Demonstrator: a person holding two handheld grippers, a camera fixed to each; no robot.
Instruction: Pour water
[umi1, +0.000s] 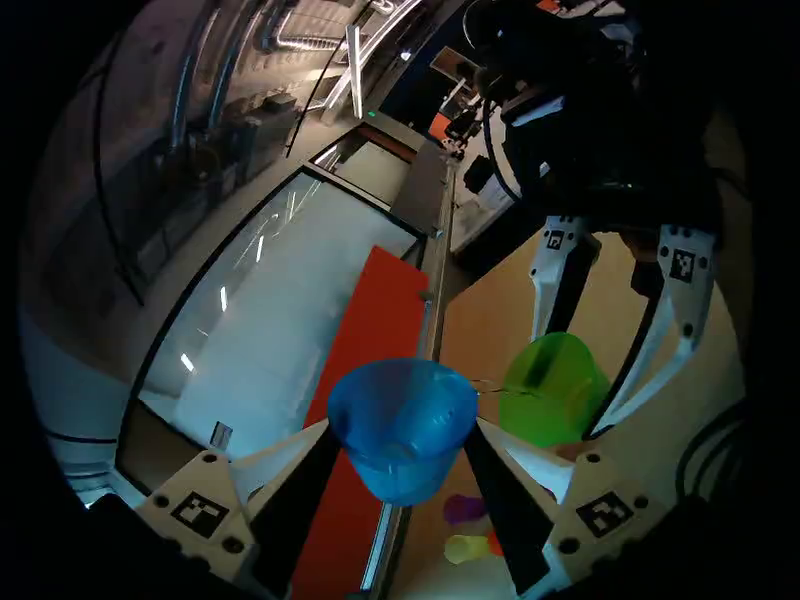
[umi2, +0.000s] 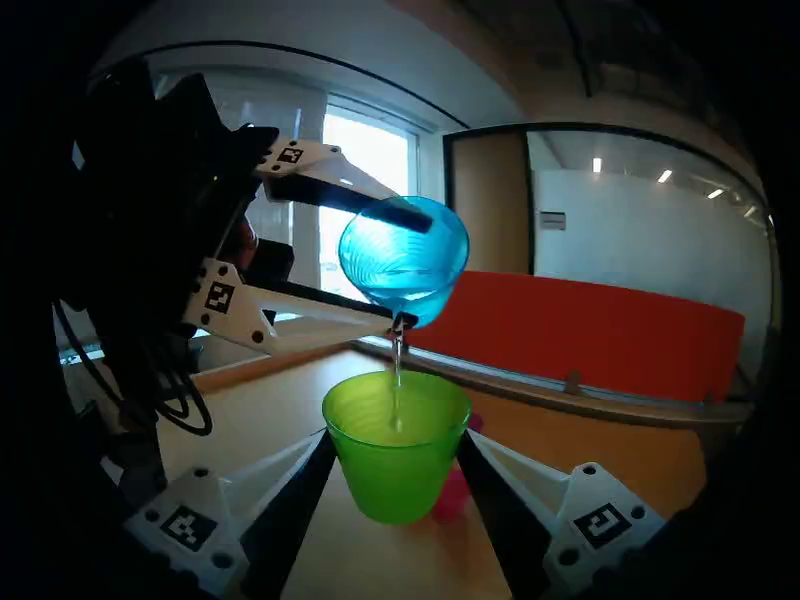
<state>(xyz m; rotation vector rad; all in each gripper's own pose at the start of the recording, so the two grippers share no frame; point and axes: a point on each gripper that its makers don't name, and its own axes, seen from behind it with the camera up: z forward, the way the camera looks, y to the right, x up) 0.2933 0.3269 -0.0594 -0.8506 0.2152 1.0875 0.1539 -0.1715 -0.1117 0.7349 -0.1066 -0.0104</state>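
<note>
My left tongs (umi1: 405, 432) are clamped on the blue cup (umi2: 405, 255), tipped above the green cup (umi2: 398, 480), which my right tongs (umi2: 398, 440) grip over the counter (umi2: 600, 445). A thin stream of water (umi2: 397, 375) falls inside the rim. Tipping further or drifting sideways would, I judge, spill it onto the counter. I see no readable writing, only square markers on the tongs.

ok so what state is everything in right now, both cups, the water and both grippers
blue cup: tilted, held in the air, some water inside, pouring
green cup: upright, held directly under the blue cup
water: thin stream falling from the blue cup's lower rim into the green cup
left gripper: shut on the blue cup
right gripper: shut on the green cup
</note>
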